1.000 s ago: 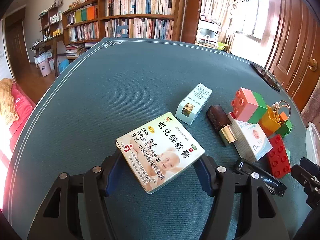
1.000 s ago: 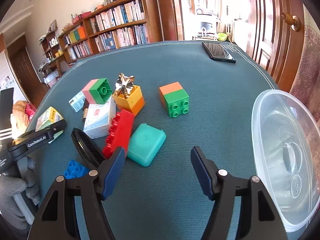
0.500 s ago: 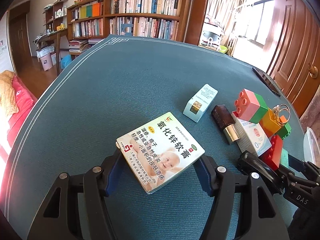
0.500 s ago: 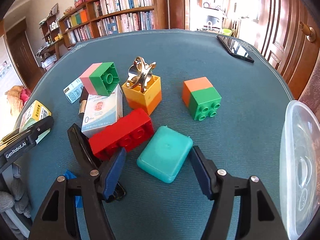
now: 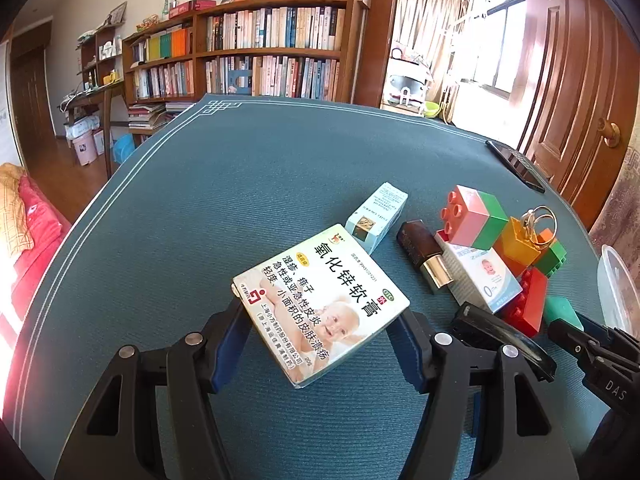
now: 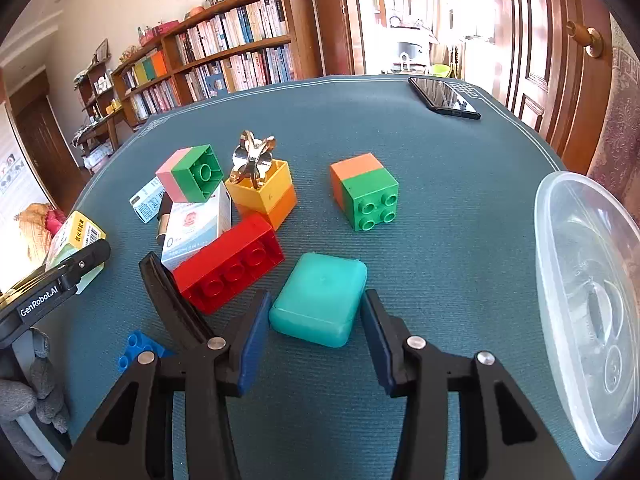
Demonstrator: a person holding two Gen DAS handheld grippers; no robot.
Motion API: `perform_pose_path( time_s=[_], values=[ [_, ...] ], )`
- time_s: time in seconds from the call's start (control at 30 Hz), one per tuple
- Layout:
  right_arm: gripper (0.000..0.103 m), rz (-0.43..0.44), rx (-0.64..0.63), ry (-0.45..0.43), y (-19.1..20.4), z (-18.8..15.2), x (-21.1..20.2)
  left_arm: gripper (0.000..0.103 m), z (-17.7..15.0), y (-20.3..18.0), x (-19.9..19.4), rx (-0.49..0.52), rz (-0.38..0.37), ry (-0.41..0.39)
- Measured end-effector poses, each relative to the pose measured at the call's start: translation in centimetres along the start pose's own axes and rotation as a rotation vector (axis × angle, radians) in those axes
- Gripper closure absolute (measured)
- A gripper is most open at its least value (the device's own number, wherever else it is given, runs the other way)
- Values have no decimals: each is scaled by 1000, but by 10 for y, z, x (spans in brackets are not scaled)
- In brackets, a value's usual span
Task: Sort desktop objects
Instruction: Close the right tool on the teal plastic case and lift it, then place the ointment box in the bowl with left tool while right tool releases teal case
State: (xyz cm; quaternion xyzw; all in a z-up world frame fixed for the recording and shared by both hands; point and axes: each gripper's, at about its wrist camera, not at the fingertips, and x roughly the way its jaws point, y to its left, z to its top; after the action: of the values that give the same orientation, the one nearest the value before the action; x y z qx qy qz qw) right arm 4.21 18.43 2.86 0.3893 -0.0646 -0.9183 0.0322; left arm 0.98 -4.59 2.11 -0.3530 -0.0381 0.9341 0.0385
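Right claw (image 6: 314,322), spread, straddles the teal rounded plastic case (image 6: 320,304); center it (red brick crowds left) before pinching.

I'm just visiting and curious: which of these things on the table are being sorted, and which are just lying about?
Being sorted:
ointment box, held in the left gripper
teal case, between the right gripper's open fingers
red brick
green and orange block
lipstick
clear tub, probably the bin

Just lying about:
phone
bookshelf
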Motion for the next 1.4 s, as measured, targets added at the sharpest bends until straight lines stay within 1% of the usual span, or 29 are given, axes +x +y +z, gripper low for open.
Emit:
perform_pose_path(
  time_s=[0.1, 0.2, 0.23, 0.3, 0.47, 0.57, 0.63, 0.7, 0.83, 0.93, 1.03, 1.13, 1.17, 1.2, 1.23, 1.3, 1.37, 1.4],
  values=[
    [53, 18, 16, -33, -2, -3, -13, 35, 1, -5, -6, 8, -21, -26],
    [54, 19, 25, -52, -5, -5, -22, 35, 1, -8, -11, 12, -26, -42],
    [54, 21, 29, -56, -6, -4, -24, 35, 1, -9, -12, 12, -26, -43],
    [60, 21, 39, -63, -9, -5, -28, 35, 1, -10, -13, 9, -24, -42],
    [60, 19, 55, -94, -17, -6, -42, 35, 5, -11, -14, 7, -21, -43],
    [63, 30, 66, -108, -24, -8, -48, 35, 2, -17, -15, 15, -22, -42],
    [63, 26, 66, -103, -26, -9, -47, 35, -1, -20, -15, 20, -25, -38],
    [63, 34, 58, -77, -27, -12, -42, 35, -5, -24, -14, 26, -28, -31],
    [63, 20, 51, -31, -26, -26, -33, 35, -6, -24, -14, 26, -27, -28],
    [55, 3, 23, -33, -24, -33, -36, 35, -7, -21, -13, 13, -27, -23],
    [54, -34, -4, -8, -23, -32, -33, 35, -7, -20, -11, 13, -33, -15],
    [52, -16, -25, 21, -26, -27, -27, 35, -10, -20, -12, 17, -39, -15],
    [49, -7, -44, 30, -26, -25, -24, 35, -10, -20, -12, 16, -40, -14],
    [42, -5, -64, 38, -26, -23, -22, 35, -10, -21, -11, 16, -41, -13],
    [39, 5, -85, 49, -24, -22, -18, 35, -11, -20, -11, 15, -42, -10],
    [38, 13, -140, 105, -19, -24, -6, 35, -11, -20, -10, 11, -44, -6],
    [37, -38, -218, 93, -5, -30, -5, 35, -11, -19, -9, 8, -43, -3],
    [38, -50, -246, 87, 0, -32, -6, 35, -11, -19, -8, 7, -43, -1]
  ],
)
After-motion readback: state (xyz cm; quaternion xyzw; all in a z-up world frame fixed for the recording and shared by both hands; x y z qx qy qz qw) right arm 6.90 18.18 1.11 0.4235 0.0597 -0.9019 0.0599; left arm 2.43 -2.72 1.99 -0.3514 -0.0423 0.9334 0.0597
